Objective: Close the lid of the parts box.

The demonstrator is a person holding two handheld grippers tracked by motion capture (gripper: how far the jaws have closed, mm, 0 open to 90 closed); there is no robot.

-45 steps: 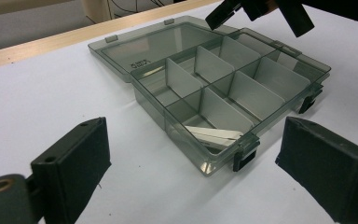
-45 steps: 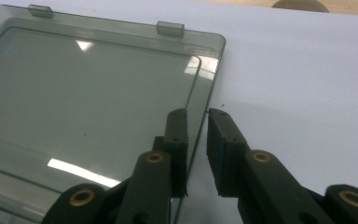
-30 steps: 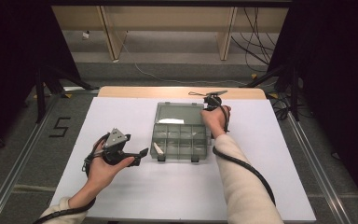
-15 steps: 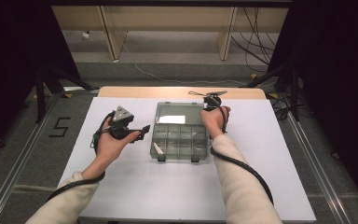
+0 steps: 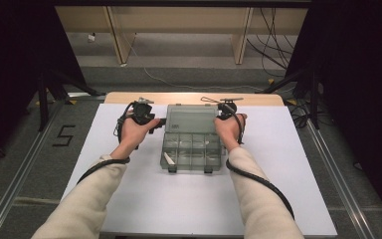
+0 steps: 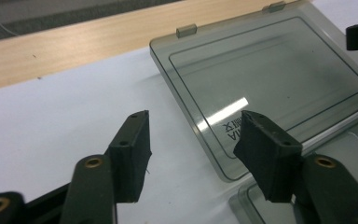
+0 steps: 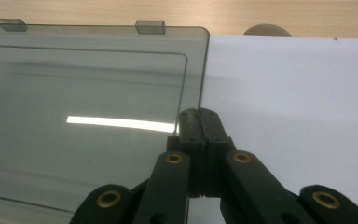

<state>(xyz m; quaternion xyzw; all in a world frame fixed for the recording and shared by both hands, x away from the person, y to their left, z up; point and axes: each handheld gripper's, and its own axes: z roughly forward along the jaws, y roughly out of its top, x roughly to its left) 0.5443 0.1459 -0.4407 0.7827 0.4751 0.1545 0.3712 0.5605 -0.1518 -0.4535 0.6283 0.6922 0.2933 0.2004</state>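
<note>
A smoky clear organiser box lies open mid-table, its lid flat on the far side and its compartment tray nearer me. My left gripper is at the lid's left edge. Its jaws stand open around the lid's near corner, with the gripper holding nothing. My right gripper sits at the lid's right edge. Its jaws are shut tight together over that edge of the lid, with nothing seen between them. A small white piece lies in the tray's front left compartment.
The box rests on a white sheet over a wooden table, whose bare far edge shows behind the lid. Two latch tabs stick out from the lid's far rim. Cables trail from both grippers along the forearms. Floor and dark stands surround the table.
My left gripper has travelled from the table's left side, forward and right, up to the lid's left edge. The right gripper has stayed at the lid's right edge.
</note>
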